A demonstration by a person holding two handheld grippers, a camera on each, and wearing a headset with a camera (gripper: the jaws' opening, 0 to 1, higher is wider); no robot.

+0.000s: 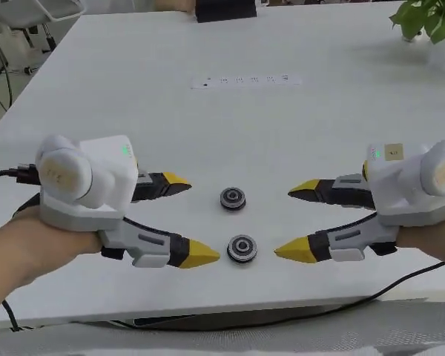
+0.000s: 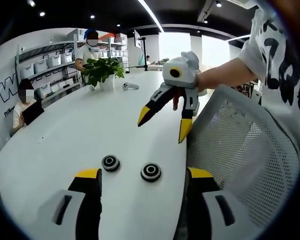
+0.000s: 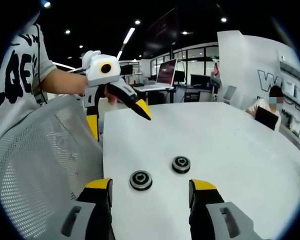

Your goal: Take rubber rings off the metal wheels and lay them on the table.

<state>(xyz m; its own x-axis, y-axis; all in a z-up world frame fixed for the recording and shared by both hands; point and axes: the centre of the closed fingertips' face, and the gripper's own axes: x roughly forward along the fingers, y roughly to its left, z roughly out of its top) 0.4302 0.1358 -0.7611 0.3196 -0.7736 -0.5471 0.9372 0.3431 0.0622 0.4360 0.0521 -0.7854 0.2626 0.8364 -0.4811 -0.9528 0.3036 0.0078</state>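
Two small metal wheels with black rubber rings lie flat on the white table (image 1: 282,133): the far wheel (image 1: 233,198) and the near wheel (image 1: 242,248) by the front edge. My left gripper (image 1: 184,219) is held open to their left, yellow tips pointing right at them. On the other side my right gripper (image 1: 297,222) is open, tips pointing left. Both wheels sit between the two grippers, untouched. The left gripper view shows the wheels (image 2: 110,163) (image 2: 151,171) ahead of its own tips (image 2: 142,175). In the right gripper view they (image 3: 141,180) (image 3: 181,164) lie just beyond its tips (image 3: 150,186).
A white power strip (image 1: 246,80) lies mid-table farther back. A potted green plant (image 1: 430,18) stands at the far right corner. A mesh chair back (image 2: 240,145) sits close to the table's near edge. People sit beyond the far side.
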